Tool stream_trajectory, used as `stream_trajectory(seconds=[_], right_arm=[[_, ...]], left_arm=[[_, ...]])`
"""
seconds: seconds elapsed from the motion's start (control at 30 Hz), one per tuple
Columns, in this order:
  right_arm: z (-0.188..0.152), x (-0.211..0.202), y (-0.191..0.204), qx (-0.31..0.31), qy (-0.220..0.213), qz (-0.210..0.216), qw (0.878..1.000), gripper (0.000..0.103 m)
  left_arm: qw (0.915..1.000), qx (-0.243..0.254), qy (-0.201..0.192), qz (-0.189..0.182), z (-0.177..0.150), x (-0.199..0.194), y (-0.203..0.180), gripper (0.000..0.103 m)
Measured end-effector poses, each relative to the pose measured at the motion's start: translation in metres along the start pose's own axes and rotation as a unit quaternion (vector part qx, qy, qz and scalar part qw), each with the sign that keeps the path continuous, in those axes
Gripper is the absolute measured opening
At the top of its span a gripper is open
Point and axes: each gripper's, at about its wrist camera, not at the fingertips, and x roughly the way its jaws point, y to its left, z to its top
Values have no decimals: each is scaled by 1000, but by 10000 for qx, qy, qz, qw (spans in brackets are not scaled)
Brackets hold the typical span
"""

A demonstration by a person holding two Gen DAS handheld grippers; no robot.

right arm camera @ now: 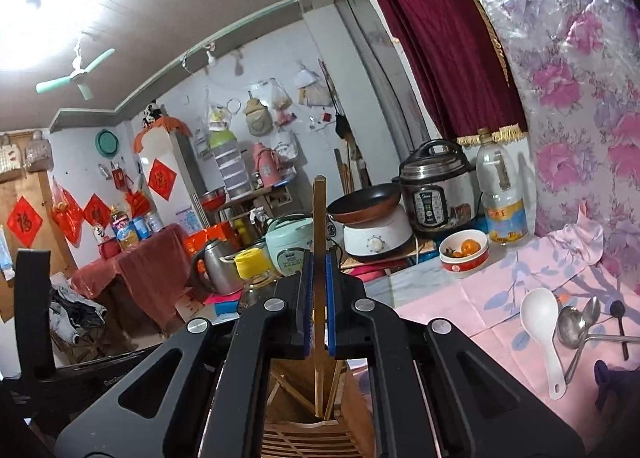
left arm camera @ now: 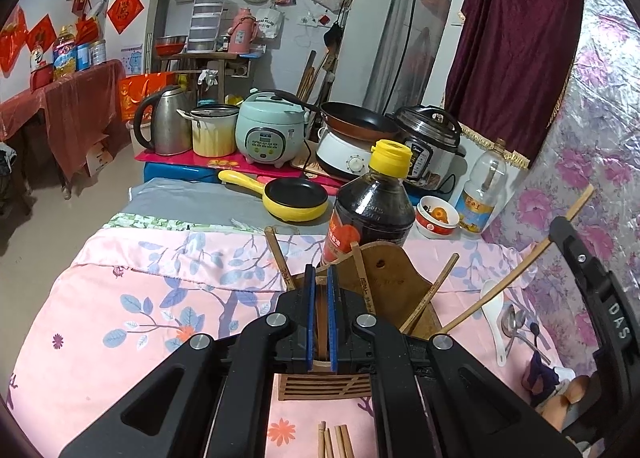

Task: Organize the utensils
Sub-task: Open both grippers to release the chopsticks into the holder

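Note:
A wooden utensil holder (left arm camera: 384,282) stands on the pink floral cloth with several chopsticks (left arm camera: 430,294) leaning in it. My left gripper (left arm camera: 321,278) is shut on the holder's front rim. My right gripper (right arm camera: 319,258) is shut on one wooden chopstick (right arm camera: 319,218), held upright with its lower end inside the holder (right arm camera: 304,434). In the left wrist view that chopstick (left arm camera: 516,274) slants from the right gripper's body into the holder. More chopstick ends (left arm camera: 334,440) lie on the cloth below. A white spoon (right arm camera: 542,330) and metal spoons (right arm camera: 580,322) lie to the right.
A dark sauce bottle (left arm camera: 372,210) with a yellow cap stands just behind the holder. A yellow pan (left arm camera: 294,198), a bowl of oranges (right arm camera: 464,250), a clear bottle (right arm camera: 500,198) and cookers (left arm camera: 268,130) crowd the back. A floral wall covering (right arm camera: 580,98) is at right.

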Motion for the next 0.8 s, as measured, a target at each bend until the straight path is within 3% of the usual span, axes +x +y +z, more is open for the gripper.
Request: stream_trajectory(seconds=[0.13, 0.17, 0.2, 0.27, 0.4, 0.6, 0.7, 0.8], right_arm=[[-11, 27, 7, -213, 772, 172, 9966, 12], [-12, 30, 4, -109, 890, 194, 9958, 14], [-12, 30, 3, -38, 905, 209, 9957, 18], [-7, 27, -4, 103, 870, 221, 9959, 24], [5, 12, -10, 186, 550, 82, 9983, 49], [15, -3, -14, 299, 297, -26, 9991, 77], [16, -7, -15, 472, 295, 50, 9984, 87], [15, -10, -12, 612, 457, 232, 9968, 89]], left_arm=[[9999, -13, 86, 52, 0, 0, 1, 7], [9999, -42, 125, 16, 1, 0, 2, 17], [9999, -96, 130, -3, 1, -1, 5, 44], [9995, -318, -68, 60, 3, -8, 12, 71], [9985, -511, -193, -58, 8, -20, 23, 77], [9973, -661, -310, 30, 12, -30, 31, 90], [9973, -647, -350, 44, 12, -34, 31, 91], [9973, -606, -385, 143, 10, -39, 30, 92]])
